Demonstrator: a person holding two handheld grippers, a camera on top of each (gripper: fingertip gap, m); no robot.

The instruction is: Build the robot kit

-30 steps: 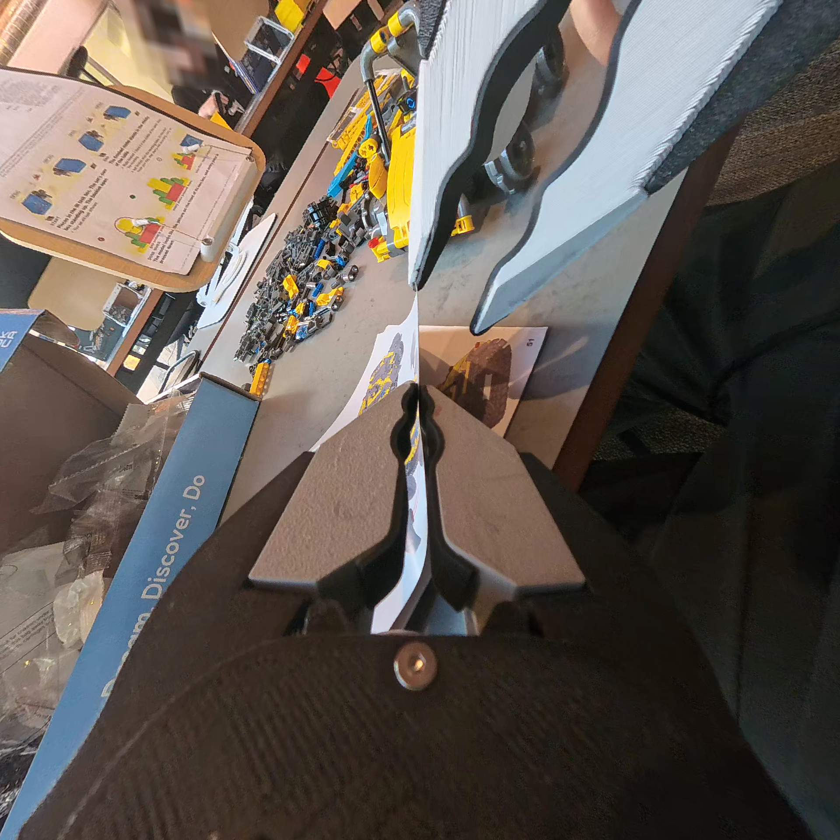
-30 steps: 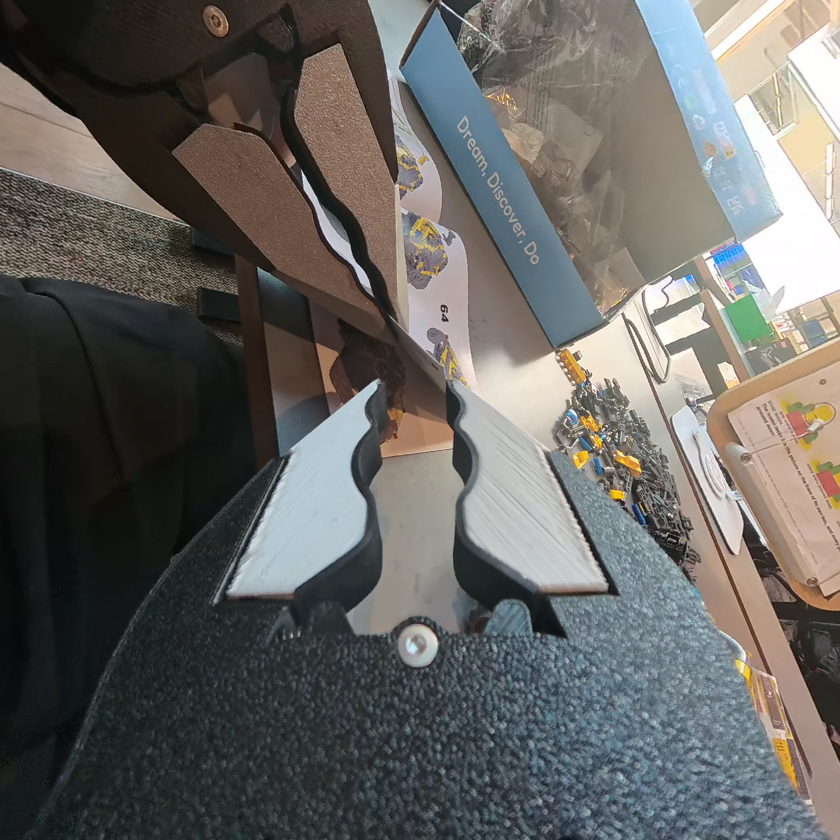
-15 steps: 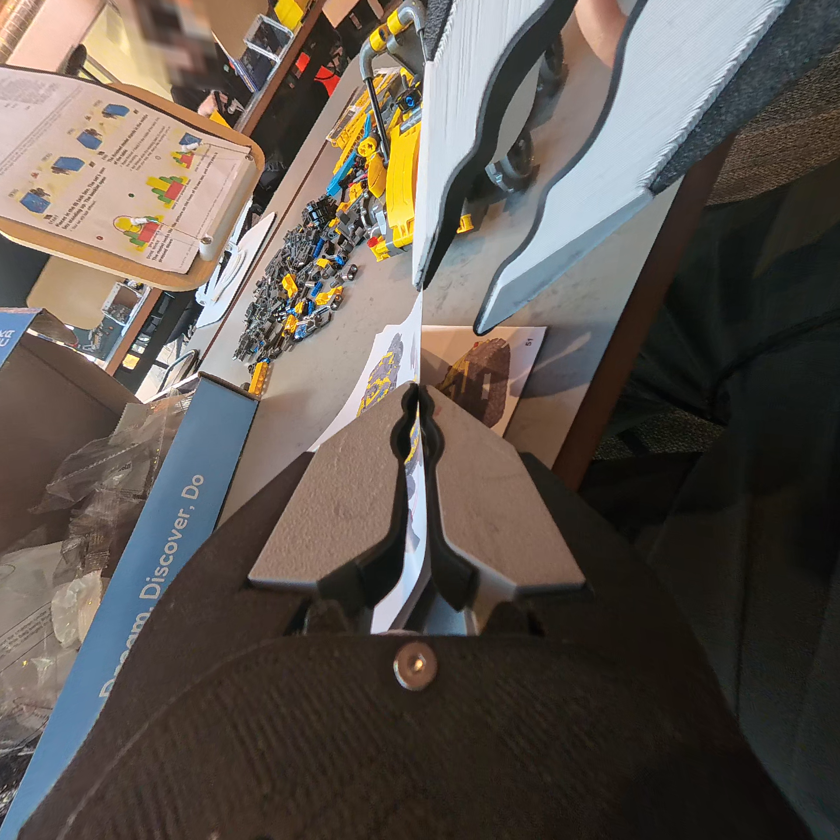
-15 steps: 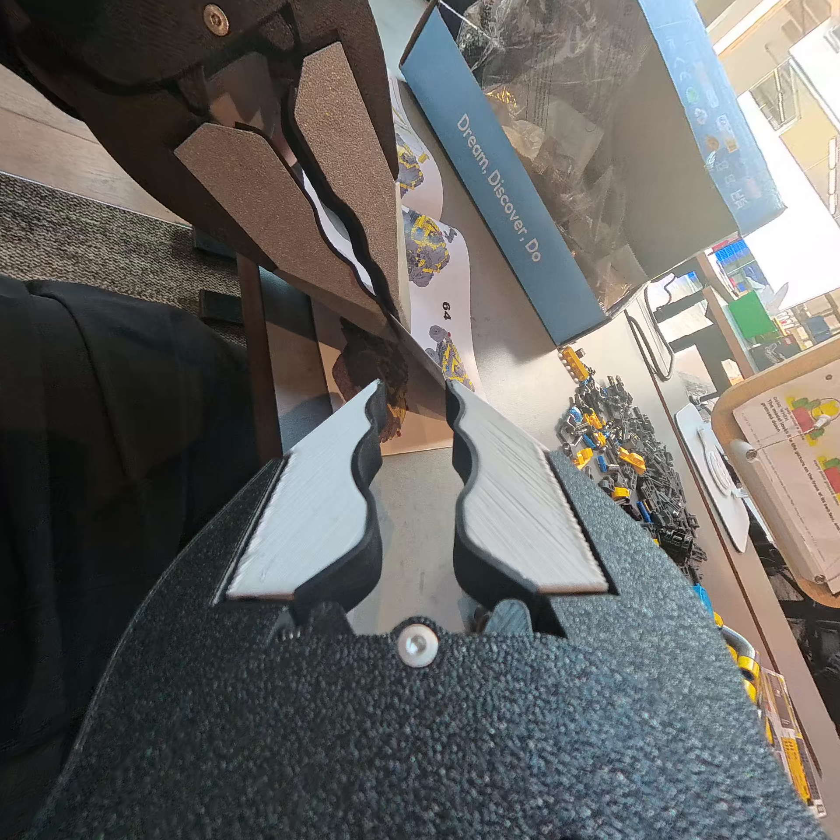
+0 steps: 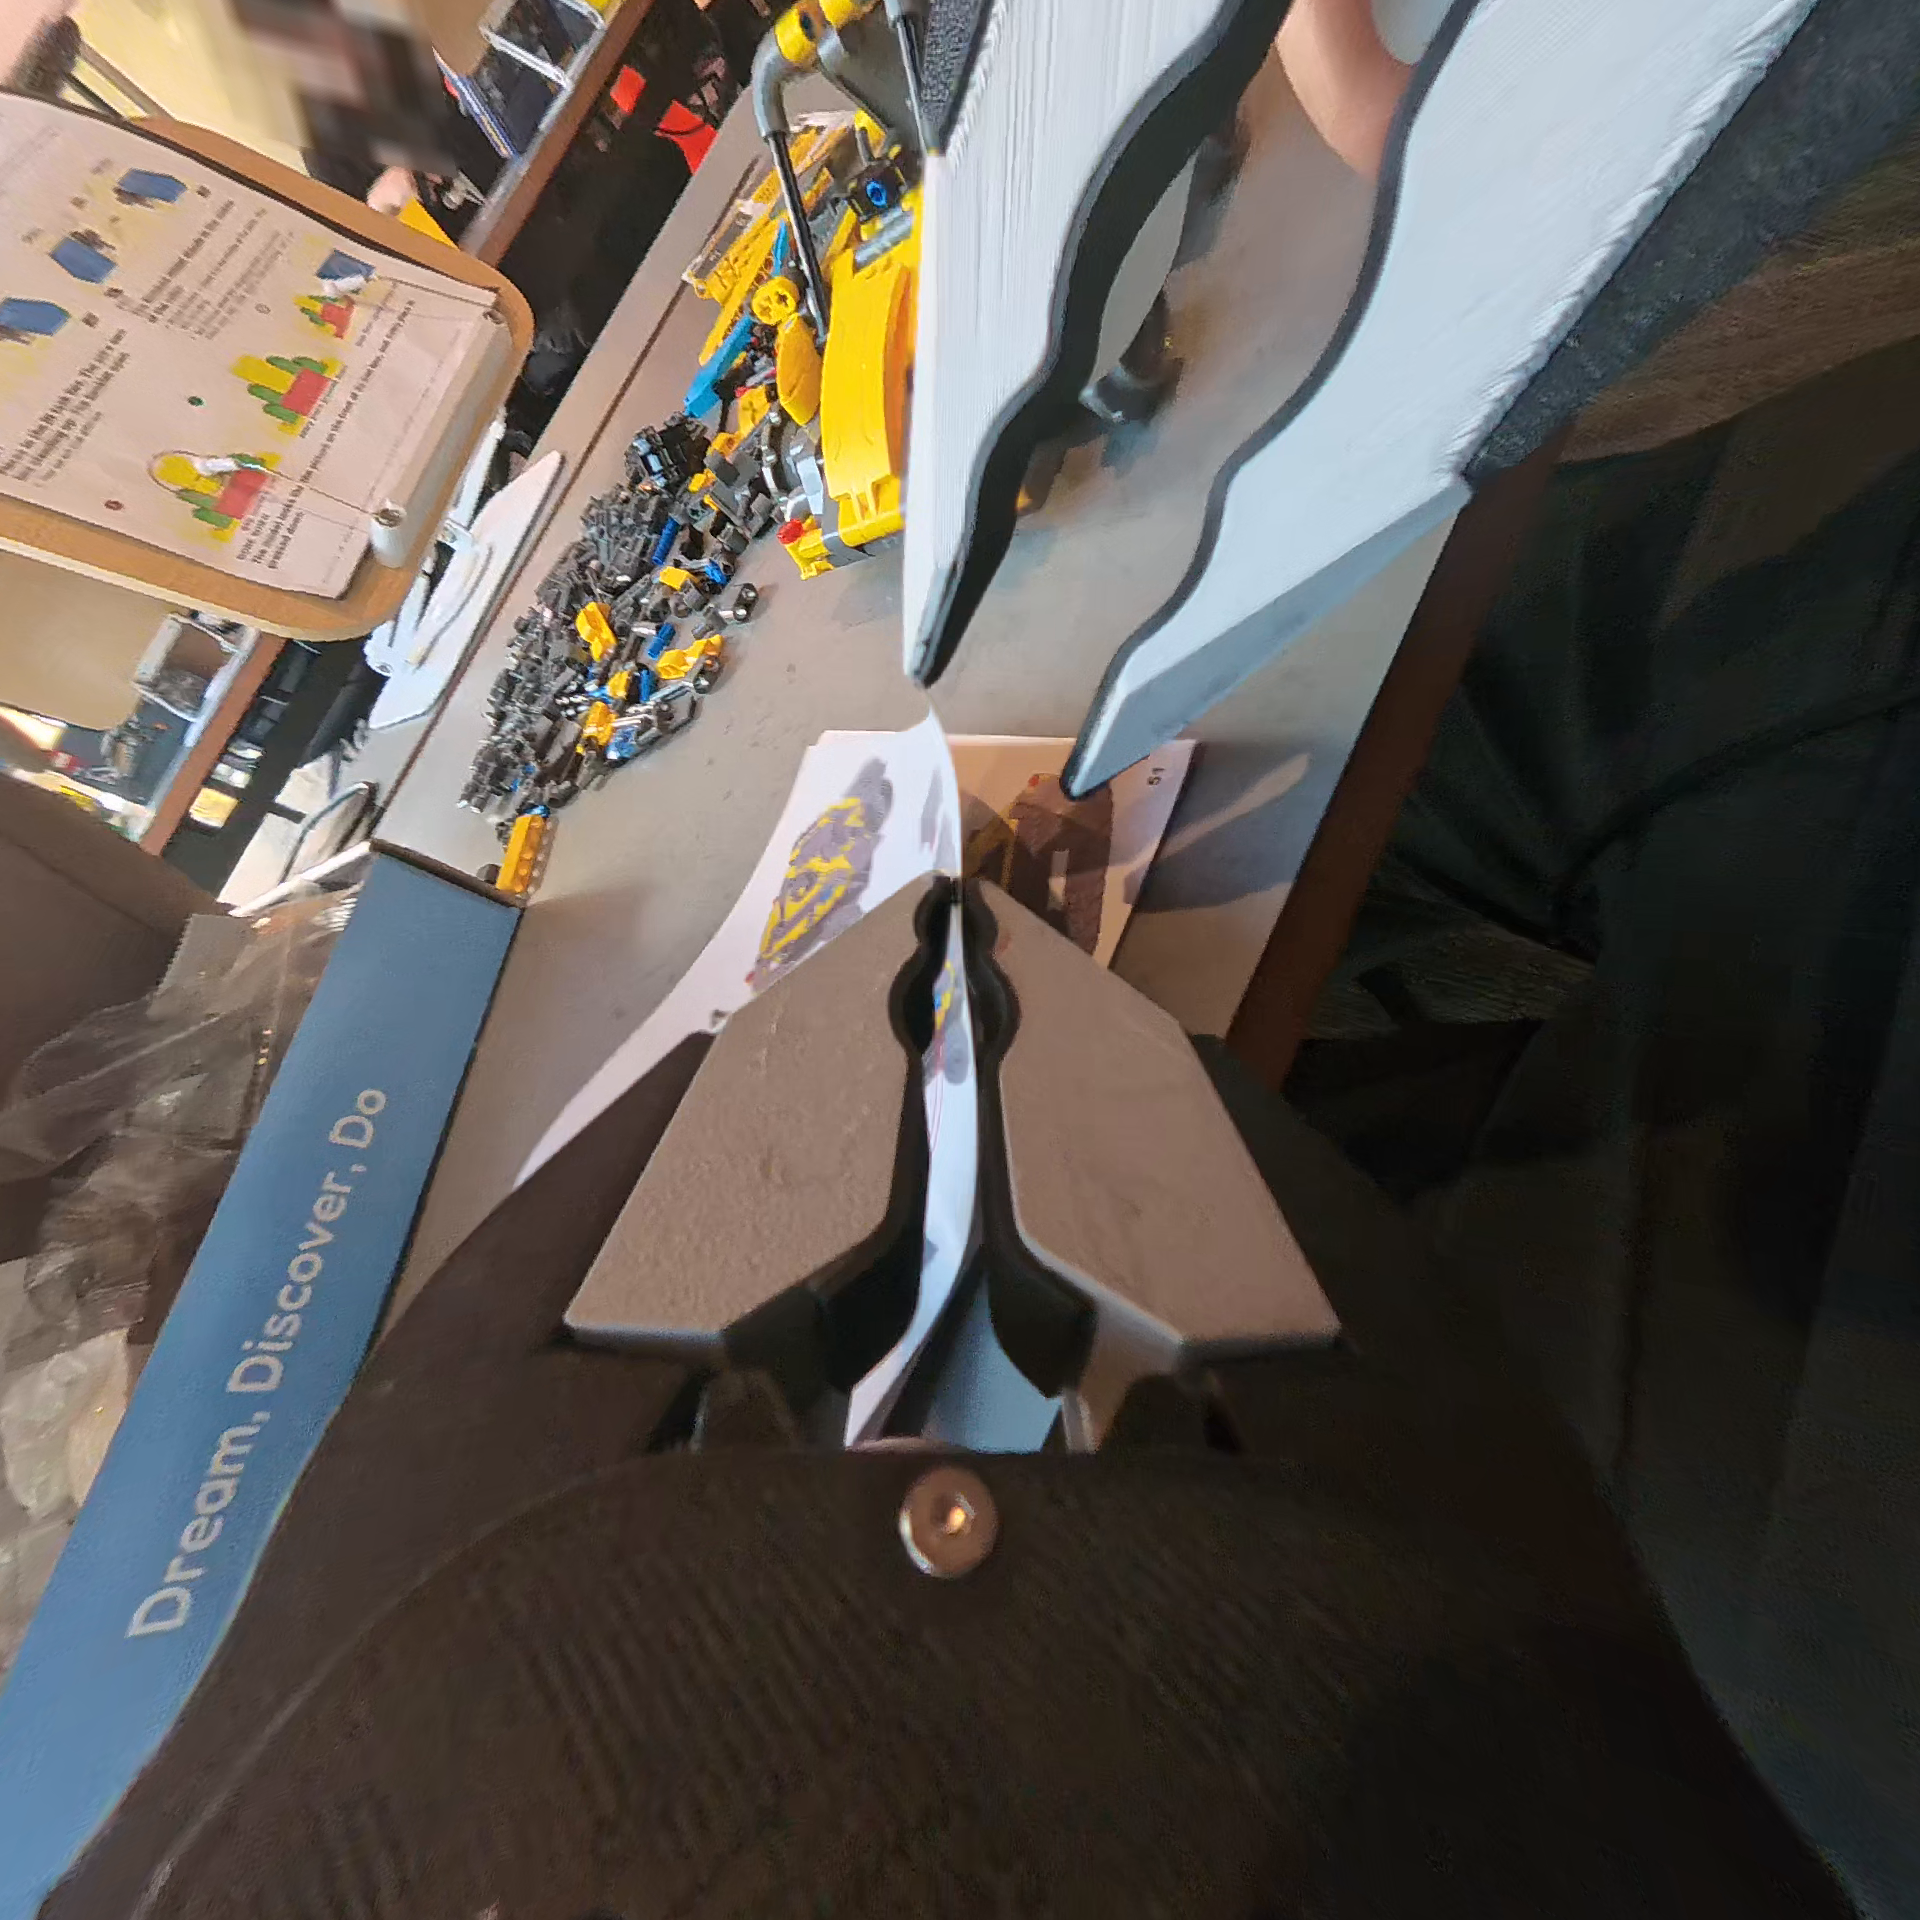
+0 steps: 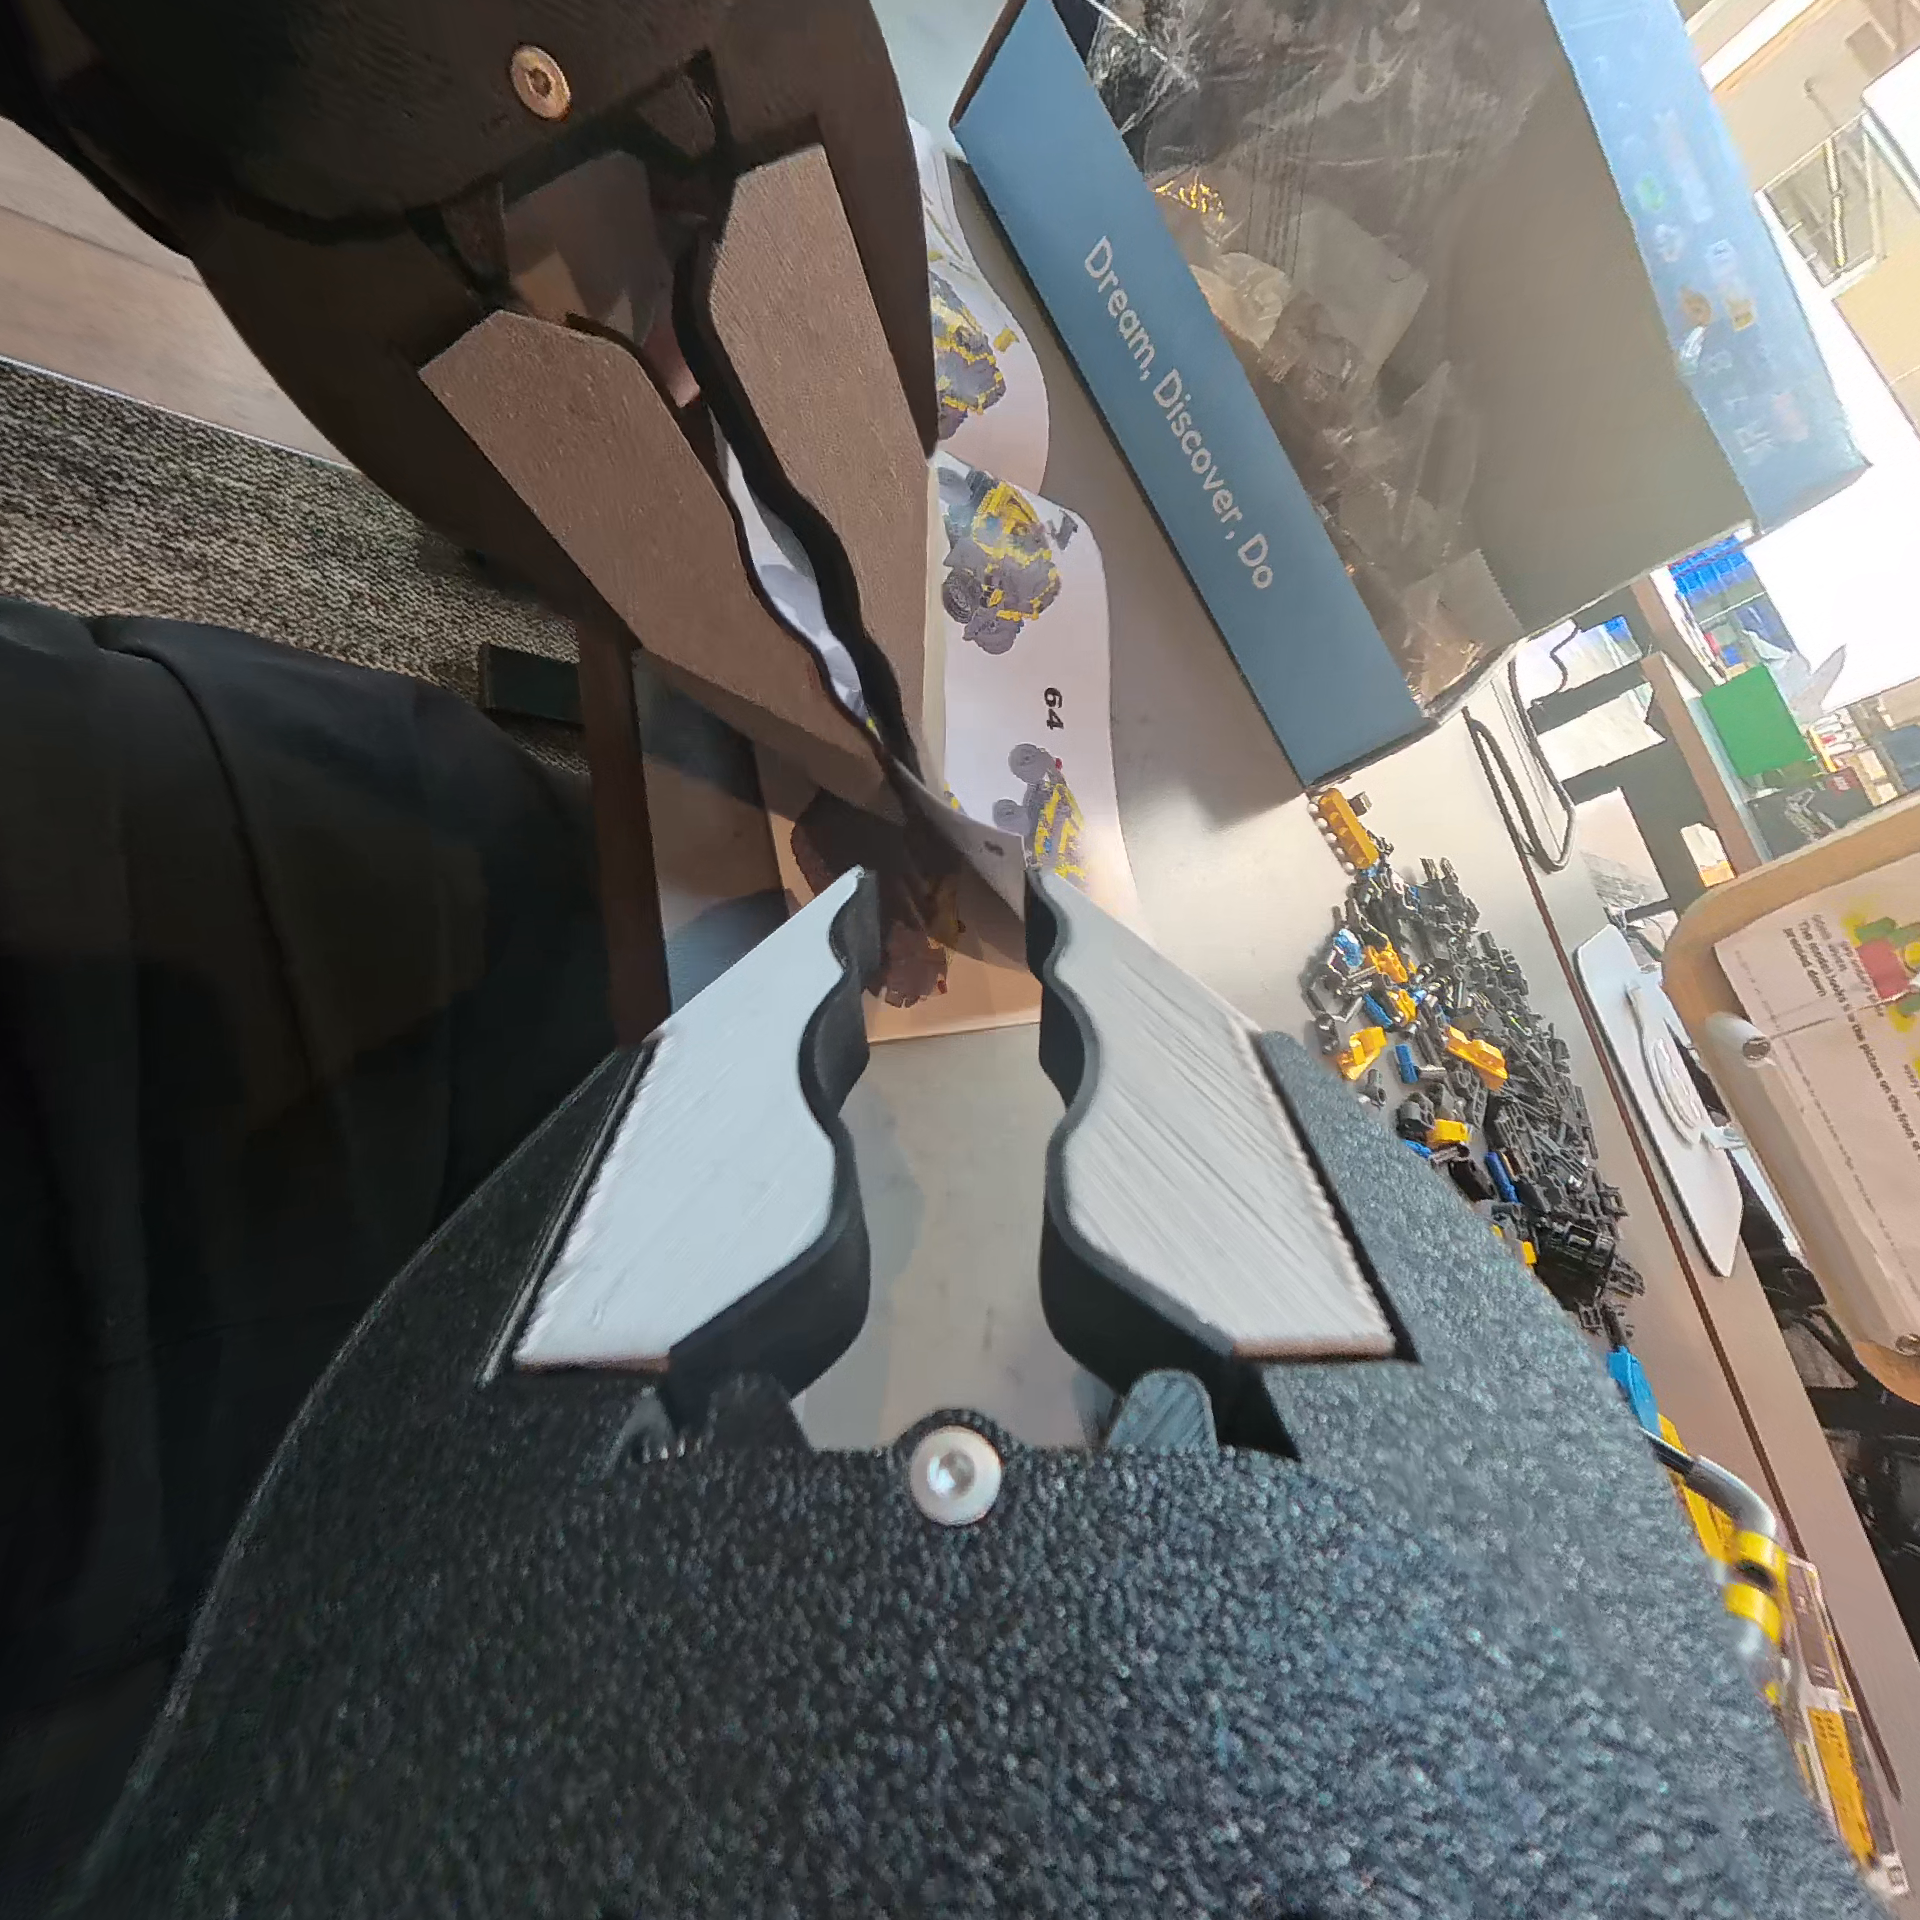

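Observation:
An instruction booklet (image 5: 1049, 831) lies open at the near edge of the grey table (image 5: 644, 883). My left gripper (image 5: 951, 894) is shut on one of its white pages (image 5: 831, 831) and holds that page lifted and curved up off the booklet. The page also shows in the right wrist view (image 6: 997, 665), pinched by the left gripper (image 6: 894, 769). My right gripper (image 6: 945, 883) is open and empty. Its fingertips flank the lifted page's free corner. In the left wrist view the right gripper (image 5: 997, 727) comes in from above.
An open blue cardboard box (image 5: 312, 1195) with clear plastic bags stands left of the booklet. A pile of small black, yellow and blue bricks (image 5: 613, 644) and a part-built yellow model (image 5: 852, 364) lie farther along. A printed sheet on a wooden board (image 5: 208, 343) stands beyond. The table's brown edge (image 5: 1340, 810) is close by. My two grippers' fingertips are within a few centimetres of each other.
Hardly anything. The left gripper still pinches the lifted page. The right gripper has shifted slightly and stays open at the page's corner.

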